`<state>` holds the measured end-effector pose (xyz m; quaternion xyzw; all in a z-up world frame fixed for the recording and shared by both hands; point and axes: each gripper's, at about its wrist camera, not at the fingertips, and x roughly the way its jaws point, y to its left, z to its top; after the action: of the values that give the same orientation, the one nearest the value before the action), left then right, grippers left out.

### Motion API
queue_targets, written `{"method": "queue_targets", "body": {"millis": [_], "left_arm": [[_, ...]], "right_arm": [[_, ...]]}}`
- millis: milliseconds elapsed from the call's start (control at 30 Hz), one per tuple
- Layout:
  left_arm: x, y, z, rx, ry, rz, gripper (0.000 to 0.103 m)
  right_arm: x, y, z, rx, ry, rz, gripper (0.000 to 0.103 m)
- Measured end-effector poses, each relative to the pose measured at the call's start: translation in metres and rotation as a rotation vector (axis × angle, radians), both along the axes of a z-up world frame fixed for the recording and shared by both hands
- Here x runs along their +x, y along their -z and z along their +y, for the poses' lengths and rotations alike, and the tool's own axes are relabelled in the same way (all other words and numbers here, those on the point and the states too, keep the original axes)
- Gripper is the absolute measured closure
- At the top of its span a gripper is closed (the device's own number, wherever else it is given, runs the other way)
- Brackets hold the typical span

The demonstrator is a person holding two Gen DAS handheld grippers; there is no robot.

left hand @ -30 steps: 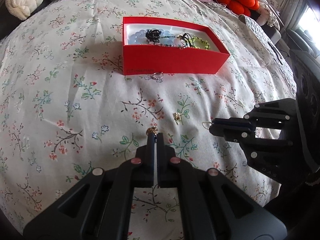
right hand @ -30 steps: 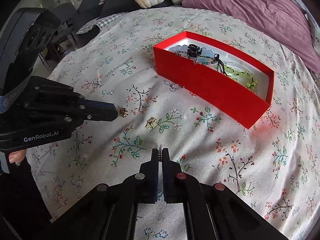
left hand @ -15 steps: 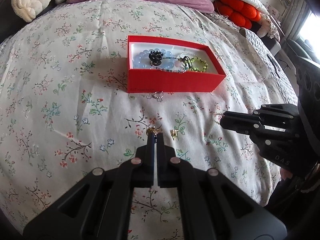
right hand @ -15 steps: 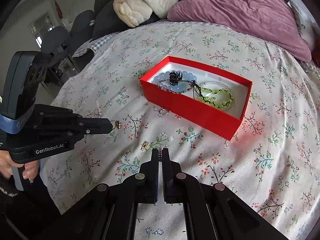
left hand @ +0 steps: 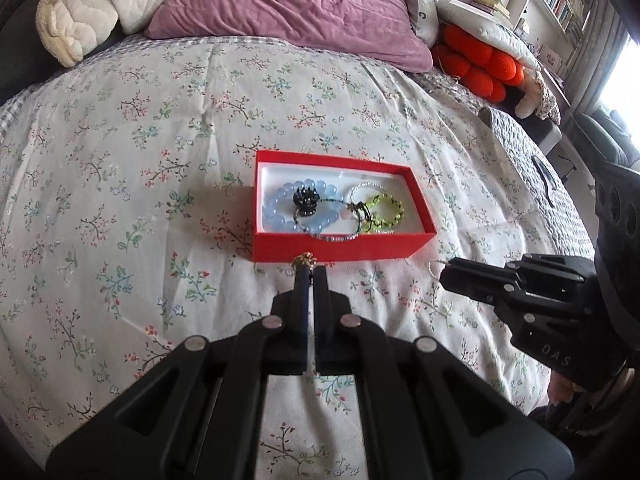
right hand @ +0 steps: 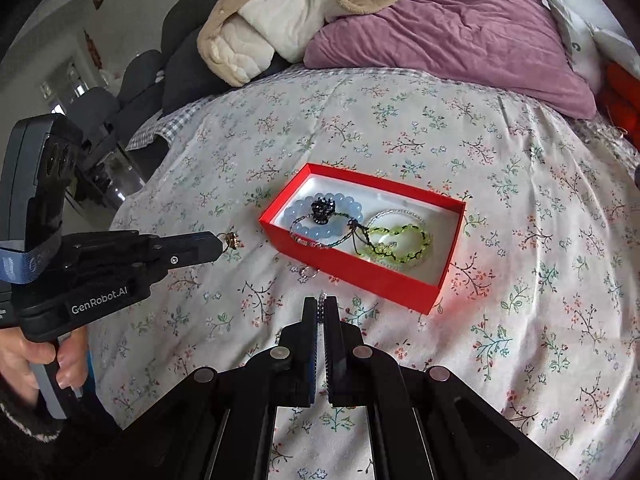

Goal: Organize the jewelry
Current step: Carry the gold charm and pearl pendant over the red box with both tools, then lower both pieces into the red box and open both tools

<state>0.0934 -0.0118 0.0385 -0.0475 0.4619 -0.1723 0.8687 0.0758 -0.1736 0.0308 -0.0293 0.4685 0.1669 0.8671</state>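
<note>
On the floral-print cotton bedspread [left hand: 120, 184], left wrist view, lies one rectangular red cardboard box [left hand: 340, 246] with a white lining. It contains one bracelet of round pale-blue beads [left hand: 276, 210], one black spiky cluster ornament [left hand: 306, 200], one yellow-green braided cord bracelet [left hand: 386, 208] and thin bead strands. The left gripper [left hand: 309, 274] has both black fingers nearly together, pinching one small gold-coloured ring [left hand: 304, 259] at the tips, raised in front of the box's near wall. At right, the right gripper [left hand: 448, 270] carries one thin silver-coloured loop [left hand: 434, 266] at its tip.

In the right wrist view, the right gripper [right hand: 320, 304] shows its fingers set narrow, clamped on a fine beaded piece between the pads. The left gripper [right hand: 218, 246] enters from the left, closed on the gold-coloured ring [right hand: 231, 240], clear of the fabric. One small silver ring [right hand: 307, 273] lies on the bedspread [right hand: 520, 280] just beside the box's [right hand: 360, 272] near wall. A mauve velvet pillow [right hand: 460, 32] sits beyond.
</note>
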Motion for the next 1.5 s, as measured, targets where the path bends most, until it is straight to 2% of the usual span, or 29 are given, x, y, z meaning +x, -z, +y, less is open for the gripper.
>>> {"method": "queue_targets", "body": {"millis": [133, 300, 767, 967, 1167, 1200, 1333, 1500], "left_arm": [[0.016, 0.001, -0.004, -0.008, -0.038, -0.003, 0.101], [0.031, 0.004, -0.015, 0.026, -0.060, -0.015, 0.101], [0.067, 0.021, -0.031, 0.017, -0.112, -0.033, 0.101], [0.078, 0.027, -0.034, -0.002, -0.136, -0.032, 0.101], [0.082, 0.034, -0.037, 0.021, -0.151, -0.035, 0.100], [0.082, 0.034, -0.037, 0.023, -0.152, -0.035, 0.099], [0.080, 0.031, -0.034, 0.027, -0.165, -0.048, 0.081], [0.075, 0.023, -0.027, 0.031, -0.173, -0.059, 0.076]], "right_arm": [[0.009, -0.011, -0.004, 0.011, 0.053, -0.010, 0.100], [0.022, -0.017, -0.003, -0.003, 0.098, -0.037, 0.100], [0.063, -0.003, -0.005, -0.065, 0.155, -0.076, 0.100], [0.076, 0.005, -0.013, -0.049, 0.169, -0.075, 0.100], [0.084, 0.013, -0.019, -0.028, 0.188, -0.066, 0.098], [0.085, 0.014, -0.020, -0.026, 0.195, -0.063, 0.097], [0.087, 0.015, -0.020, -0.025, 0.195, -0.053, 0.091], [0.086, 0.010, -0.021, -0.035, 0.203, -0.061, 0.090]]}}
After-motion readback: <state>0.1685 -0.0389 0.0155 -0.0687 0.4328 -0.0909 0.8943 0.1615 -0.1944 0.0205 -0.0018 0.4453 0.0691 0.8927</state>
